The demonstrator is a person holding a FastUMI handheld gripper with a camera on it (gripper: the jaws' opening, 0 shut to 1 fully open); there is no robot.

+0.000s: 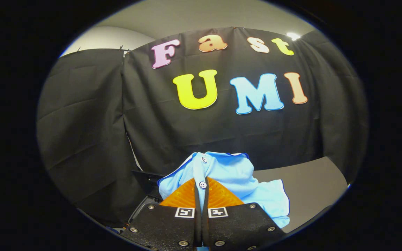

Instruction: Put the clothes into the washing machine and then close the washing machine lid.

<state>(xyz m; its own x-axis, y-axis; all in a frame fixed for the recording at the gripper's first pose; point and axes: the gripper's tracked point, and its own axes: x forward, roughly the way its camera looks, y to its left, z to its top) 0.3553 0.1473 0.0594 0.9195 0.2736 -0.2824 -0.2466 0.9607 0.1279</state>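
Observation:
A light blue shirt (236, 174) with white buttons and a darker blue trim hangs bunched up in the air, clamped between my two fingers. My gripper (201, 190) is shut on its button placket, and the cloth drapes forward and to the right of the fingers. Below and left of the fingers shows a dark edge with a pale rim (141, 205), perhaps part of the washing machine; I cannot tell for sure.
A grey tabletop (309, 181) lies to the right, beyond the hanging shirt. The black cloth wall (92, 132) stands close behind and to the left, with a seam between two panels.

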